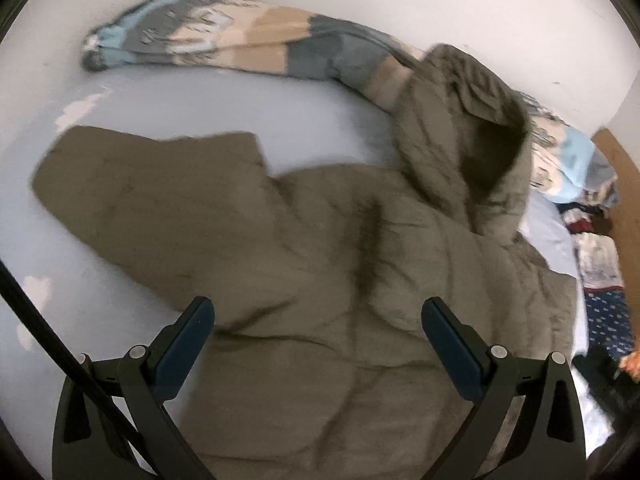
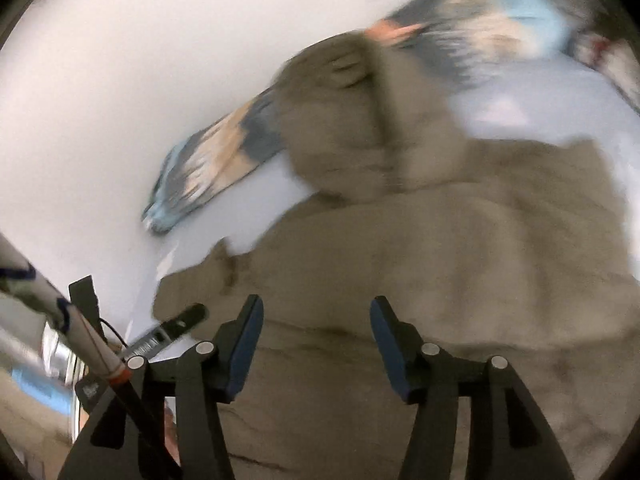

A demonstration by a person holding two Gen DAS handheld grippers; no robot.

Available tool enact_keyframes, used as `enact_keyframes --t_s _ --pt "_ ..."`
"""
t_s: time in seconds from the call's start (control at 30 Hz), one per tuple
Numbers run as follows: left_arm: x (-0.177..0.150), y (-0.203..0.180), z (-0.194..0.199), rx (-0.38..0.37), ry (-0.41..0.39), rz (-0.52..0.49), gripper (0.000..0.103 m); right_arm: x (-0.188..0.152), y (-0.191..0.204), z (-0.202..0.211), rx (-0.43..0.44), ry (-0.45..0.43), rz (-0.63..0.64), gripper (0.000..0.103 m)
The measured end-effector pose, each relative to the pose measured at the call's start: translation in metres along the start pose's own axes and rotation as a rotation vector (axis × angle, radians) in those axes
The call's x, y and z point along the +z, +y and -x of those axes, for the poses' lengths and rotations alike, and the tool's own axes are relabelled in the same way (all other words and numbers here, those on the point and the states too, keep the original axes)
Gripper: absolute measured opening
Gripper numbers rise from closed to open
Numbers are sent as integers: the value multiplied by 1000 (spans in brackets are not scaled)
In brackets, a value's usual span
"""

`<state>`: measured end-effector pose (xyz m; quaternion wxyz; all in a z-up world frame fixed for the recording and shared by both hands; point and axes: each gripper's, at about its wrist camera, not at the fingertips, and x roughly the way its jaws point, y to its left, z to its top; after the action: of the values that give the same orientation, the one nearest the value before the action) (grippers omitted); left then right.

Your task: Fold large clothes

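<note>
Olive jacket (image 1: 320, 280) lies under my left gripper (image 1: 318, 320) and right gripper (image 2: 316, 320); both jaws spread, empty.

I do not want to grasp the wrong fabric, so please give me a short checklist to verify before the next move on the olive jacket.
1. Left gripper open, holding nothing: ok.
2. Right gripper open, holding nothing: ok.
3. Olive jacket lies spread on the bed sheet: ok.
4. Left sleeve lies out to the side, unfolded: ok.
5. Hood flat: not ok, it stands bunched against the patterned blanket.
6. Right view sharp enough to pick a grasp point: not ok, blurred.
</note>
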<state>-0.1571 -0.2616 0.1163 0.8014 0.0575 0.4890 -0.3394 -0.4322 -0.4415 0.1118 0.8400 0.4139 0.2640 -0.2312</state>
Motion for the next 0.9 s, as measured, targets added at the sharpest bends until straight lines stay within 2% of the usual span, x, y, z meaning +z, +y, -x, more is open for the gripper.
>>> enact_keyframes --t_s 0.1,0.17,0.23,0.3,0.37,0.5,0.57,0.63,0.7,0.73,0.77,0.8,0.9 --pt "5 -17 -16 -3 11 -20 103 -16 -60 26 -41 -47 -119 61" --pt "10 -24 -30 -3 32 -19 103 -16 -92 25 -62 -25 -207 61" --pt "15 -27 -48 -23 71 0 103 -13 -120 24 -30 -19 -303 61" --pt "18 -29 -62 -56 94 29 100 -9 -139 25 -35 -38 -371 61" --pt "21 -31 -73 -85 109 43 87 -8 -154 23 -8 -50 -436 61" --pt "19 -39 -88 -96 110 21 71 -5 -171 16 63 -46 -530 64" --pt "17 -44 -90 -110 92 12 44 -6 -169 10 59 -41 -537 67" --pt "13 -52 -83 -71 56 -19 41 -6 -164 5 60 -39 -545 67" --pt "8 -58 -76 -26 29 -71 39 -5 -158 4 21 -45 -522 67" --pt "4 -64 -72 5 13 -104 38 -2 -153 2 -29 -45 -488 56" --pt "2 -67 -69 19 6 -125 37 0 -152 3 -69 -45 -457 34" --pt "-1 -68 -66 24 3 -140 37 3 -150 3 -116 -53 -419 28" --pt "-8 -70 -66 46 17 -181 37 8 -148 1 -225 -58 -328 24"
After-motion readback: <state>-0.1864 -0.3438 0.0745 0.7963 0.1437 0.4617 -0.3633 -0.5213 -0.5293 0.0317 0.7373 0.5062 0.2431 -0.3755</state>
